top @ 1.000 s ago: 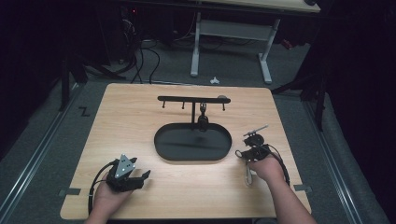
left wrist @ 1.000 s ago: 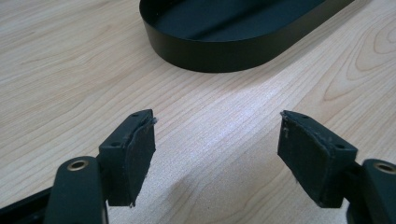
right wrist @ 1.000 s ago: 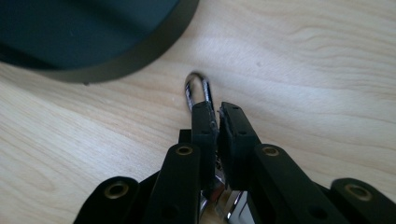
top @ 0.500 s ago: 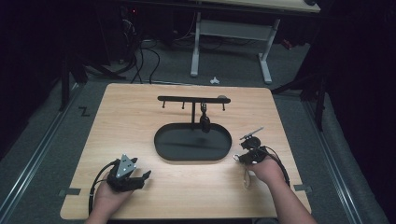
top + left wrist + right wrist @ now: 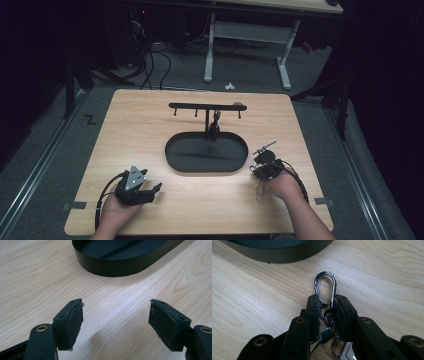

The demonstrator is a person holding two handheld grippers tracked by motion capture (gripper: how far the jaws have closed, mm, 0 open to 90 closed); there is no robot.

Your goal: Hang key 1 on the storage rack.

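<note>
My right hand-held gripper [image 5: 325, 308], just right of the black oval tray [image 5: 206, 167], has its jaws narrowly apart, just been opening, around the silver carabiner [image 5: 325, 286] of a keychain lying on the worktop [image 5: 150, 120]; pads look touching its sides. Left hand-held gripper [image 5: 116, 322] wide open, nothing in it, near the tray's left front. Hook rack [image 5: 207, 106] stands behind the tray, something dark hanging from it.

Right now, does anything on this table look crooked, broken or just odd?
One small thing: the inner edge of the left gripper pads looks frayed and chipped. Otherwise nothing stands out. The black tray sits flat with its hook stand upright, and the right gripper has a metal carabiner between its jaws.
</note>
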